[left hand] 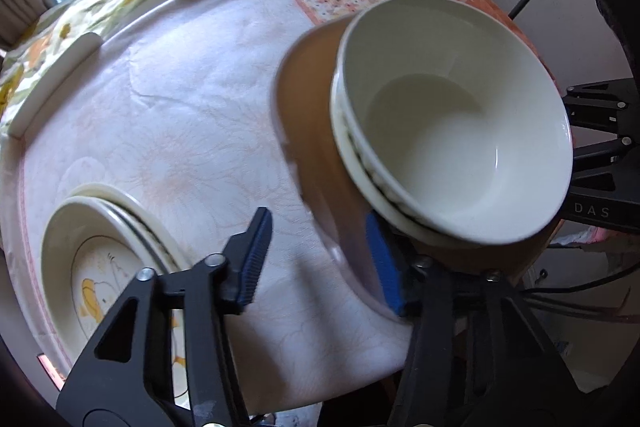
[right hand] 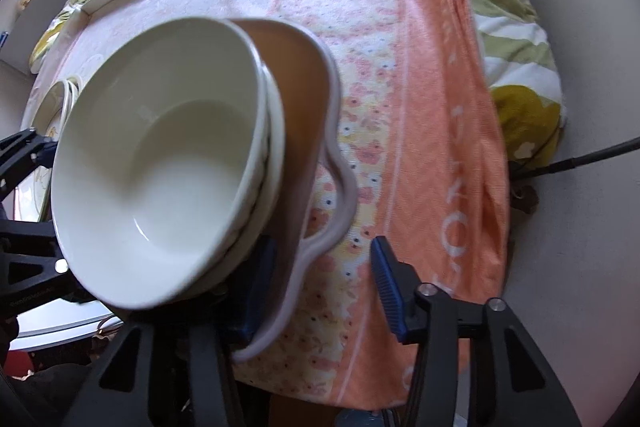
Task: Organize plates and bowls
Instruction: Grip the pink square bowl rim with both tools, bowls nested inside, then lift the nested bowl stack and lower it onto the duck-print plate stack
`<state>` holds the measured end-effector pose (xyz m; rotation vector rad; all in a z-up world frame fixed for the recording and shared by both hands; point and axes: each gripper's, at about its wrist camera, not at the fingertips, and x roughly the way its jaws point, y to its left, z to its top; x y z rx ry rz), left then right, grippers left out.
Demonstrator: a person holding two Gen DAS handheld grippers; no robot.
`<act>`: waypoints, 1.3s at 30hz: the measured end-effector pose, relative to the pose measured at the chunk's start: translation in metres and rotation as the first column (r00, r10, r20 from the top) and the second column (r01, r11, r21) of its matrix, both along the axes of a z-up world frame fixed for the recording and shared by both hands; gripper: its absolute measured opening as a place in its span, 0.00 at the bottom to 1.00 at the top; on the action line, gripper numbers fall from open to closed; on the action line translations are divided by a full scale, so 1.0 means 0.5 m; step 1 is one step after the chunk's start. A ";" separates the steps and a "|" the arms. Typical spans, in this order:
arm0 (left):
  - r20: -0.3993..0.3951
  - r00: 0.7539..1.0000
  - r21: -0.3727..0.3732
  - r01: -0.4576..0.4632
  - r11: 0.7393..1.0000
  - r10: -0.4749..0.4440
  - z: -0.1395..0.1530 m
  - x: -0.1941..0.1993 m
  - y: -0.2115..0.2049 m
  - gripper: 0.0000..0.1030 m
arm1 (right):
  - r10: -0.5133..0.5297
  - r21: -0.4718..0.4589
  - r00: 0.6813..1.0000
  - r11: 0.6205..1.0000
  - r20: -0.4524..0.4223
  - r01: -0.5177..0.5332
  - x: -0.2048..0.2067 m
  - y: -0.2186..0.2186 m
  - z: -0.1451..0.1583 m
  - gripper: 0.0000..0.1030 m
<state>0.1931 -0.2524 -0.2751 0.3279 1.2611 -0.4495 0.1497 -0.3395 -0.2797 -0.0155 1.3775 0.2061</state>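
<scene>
Nested white bowls [left hand: 452, 123] sit stacked in a brown tray [left hand: 312, 131] on the towel; a plate stack [left hand: 104, 251] lies near the tray. Left gripper [left hand: 320, 263] and right gripper [right hand: 324, 283], half-open, straddle opposite tray rims without clamping. Lifting the tray seemingly remains.

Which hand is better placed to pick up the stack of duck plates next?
Left. The duck plates lie just beside the left gripper; from the right gripper they sit beyond the bowls.
</scene>
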 end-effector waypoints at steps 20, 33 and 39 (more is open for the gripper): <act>0.055 0.998 -0.070 0.004 0.998 0.000 0.023 -0.006 -0.014 0.12 | 0.068 0.030 0.987 0.997 0.144 -0.073 -0.016 0.010 0.049 0.10; 0.102 0.993 -0.120 -0.047 0.992 0.059 0.129 -0.041 0.102 0.12 | 0.103 -0.004 0.976 0.995 0.193 -0.104 -0.019 0.109 0.162 0.10; 0.115 0.991 -0.100 -0.058 0.993 0.069 0.154 -0.069 0.209 0.12 | 0.099 0.025 0.973 0.994 0.207 -0.106 -0.032 0.201 0.177 0.10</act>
